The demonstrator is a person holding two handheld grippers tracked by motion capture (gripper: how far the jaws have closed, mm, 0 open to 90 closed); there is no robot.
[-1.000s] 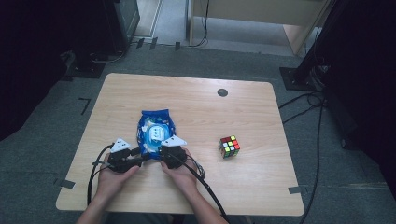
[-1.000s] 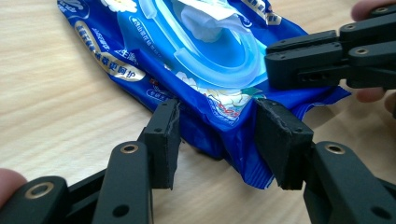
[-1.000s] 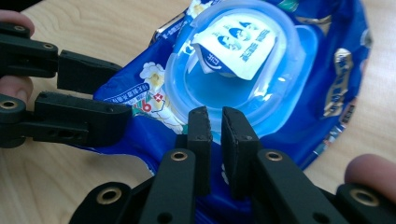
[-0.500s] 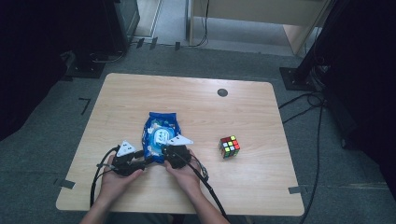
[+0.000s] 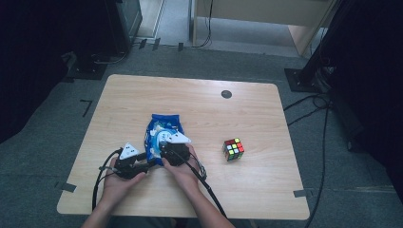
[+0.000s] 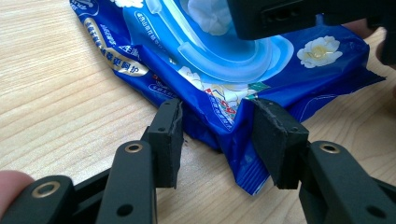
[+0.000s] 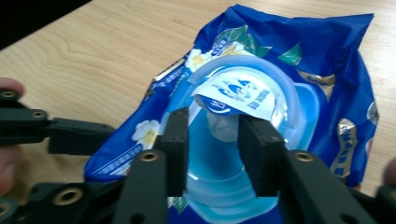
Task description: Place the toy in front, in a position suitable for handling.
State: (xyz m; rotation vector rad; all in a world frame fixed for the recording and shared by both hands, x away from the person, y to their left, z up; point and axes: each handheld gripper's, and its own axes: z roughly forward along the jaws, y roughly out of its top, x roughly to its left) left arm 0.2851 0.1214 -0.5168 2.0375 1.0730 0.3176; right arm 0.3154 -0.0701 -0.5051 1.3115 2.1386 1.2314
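A blue wet-wipes pack (image 5: 161,129) lies in the middle of the wooden table (image 5: 266,114). My left gripper (image 6: 217,107) pinches the pack's crumpled near corner (image 6: 233,135) between its pads; in the high view this gripper (image 5: 151,159) is at the pack's near left. My right gripper (image 7: 212,119) hovers over the pack's round plastic lid opening (image 7: 219,154). Its jaws have just been opening and press on nothing. The peeled label flap (image 7: 238,95) curls up just past the tips, and a white wipe (image 7: 219,127) shows below. From above, the right gripper (image 5: 164,142) sits on the pack's near end.
A Rubik's cube (image 5: 233,149) stands right of the hands. A dark round grommet (image 5: 226,94) sits near the table's far edge. Cables (image 5: 204,180) trail from both grippers toward the near edge. Dark stands and floor cables surround the table.
Both hands and the pack stay almost where they were. The right gripper has edged slightly farther over the pack's near end.
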